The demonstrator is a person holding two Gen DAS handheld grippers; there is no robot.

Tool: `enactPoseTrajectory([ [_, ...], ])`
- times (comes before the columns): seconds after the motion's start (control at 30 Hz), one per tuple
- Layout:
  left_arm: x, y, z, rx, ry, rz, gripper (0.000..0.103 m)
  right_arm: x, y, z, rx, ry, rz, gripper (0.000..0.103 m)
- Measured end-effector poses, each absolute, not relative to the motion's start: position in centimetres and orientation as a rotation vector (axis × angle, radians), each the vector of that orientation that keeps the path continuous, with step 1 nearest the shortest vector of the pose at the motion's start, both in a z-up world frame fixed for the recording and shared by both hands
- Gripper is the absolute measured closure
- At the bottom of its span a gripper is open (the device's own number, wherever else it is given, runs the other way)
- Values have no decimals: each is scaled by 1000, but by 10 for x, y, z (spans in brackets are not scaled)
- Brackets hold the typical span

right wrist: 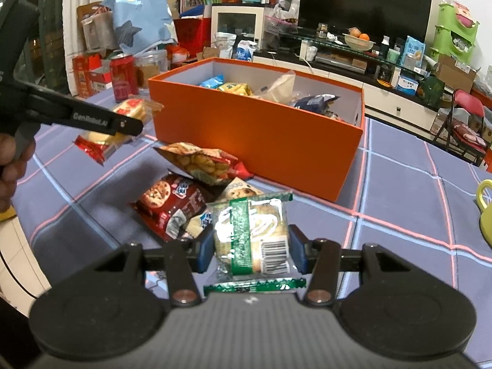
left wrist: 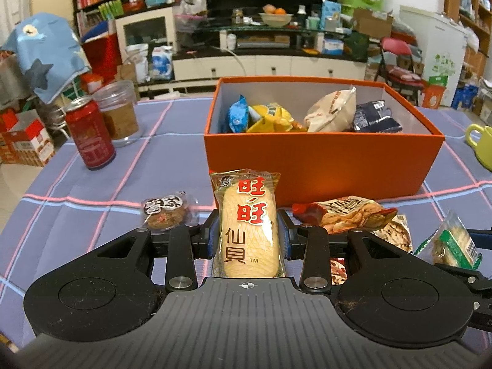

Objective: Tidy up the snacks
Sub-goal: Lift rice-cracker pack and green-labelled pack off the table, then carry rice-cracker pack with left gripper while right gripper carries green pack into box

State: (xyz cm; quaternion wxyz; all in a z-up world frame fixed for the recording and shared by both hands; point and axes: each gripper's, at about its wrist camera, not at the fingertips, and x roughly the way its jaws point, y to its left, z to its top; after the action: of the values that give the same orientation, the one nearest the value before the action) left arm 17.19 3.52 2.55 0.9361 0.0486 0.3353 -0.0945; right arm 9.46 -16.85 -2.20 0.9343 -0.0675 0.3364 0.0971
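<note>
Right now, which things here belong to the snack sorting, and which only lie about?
Job: orange box; rice cracker pack in left gripper; green-striped pack in right gripper; cookie bag on the cloth.

Lying about: red can; plastic jar; green mug.

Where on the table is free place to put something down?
Bare cloth lies between the red can and the orange box, and right of the box toward the green mug. Crowded: the loose snack packets in front of the box.

Orange box (left wrist: 323, 160); purple tablecloth (left wrist: 153, 166), pink-and-blue check; red can (left wrist: 89, 133); green-banded clear packet (right wrist: 252, 236).
</note>
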Motion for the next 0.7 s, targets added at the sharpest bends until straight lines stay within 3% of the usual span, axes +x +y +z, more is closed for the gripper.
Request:
enactPoseTrajectory([
  [0.7,174,34,24,117,694,-169,95,101,-170,-26,-128,723,165,51],
])
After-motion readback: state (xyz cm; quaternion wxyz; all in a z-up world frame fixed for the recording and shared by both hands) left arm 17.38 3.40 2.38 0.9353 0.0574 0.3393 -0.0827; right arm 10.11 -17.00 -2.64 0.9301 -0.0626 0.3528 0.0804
